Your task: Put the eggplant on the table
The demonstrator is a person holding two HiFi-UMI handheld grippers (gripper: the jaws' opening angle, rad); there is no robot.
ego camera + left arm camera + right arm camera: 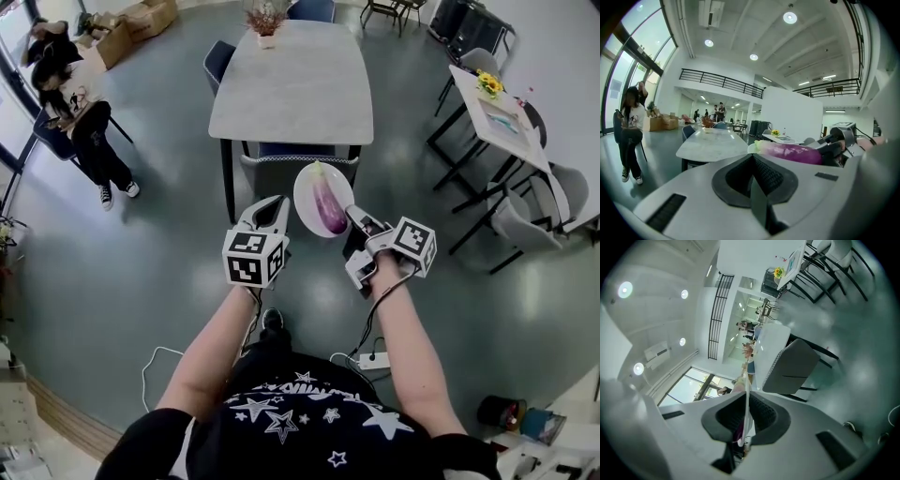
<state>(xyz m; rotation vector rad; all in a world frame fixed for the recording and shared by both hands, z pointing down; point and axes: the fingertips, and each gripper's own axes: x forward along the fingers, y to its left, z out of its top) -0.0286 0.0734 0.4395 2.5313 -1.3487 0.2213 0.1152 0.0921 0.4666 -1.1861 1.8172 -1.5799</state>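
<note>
The eggplant (327,206) lies on a white plate (304,201), held up just short of the desk's (291,84) near end. Its long axis runs toward the desk, pale green stem end nearest it. The skin is glossy purple. The right gripper (354,216) is clamped on the plate's rim. The left gripper (273,202), jaws closed on nothing, hovers beside the plate.

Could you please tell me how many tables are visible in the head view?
2: a grey table straight ahead, beyond the plate holding the eggplant, and a white table with yellow flowers at right. Others may be hidden.
</note>
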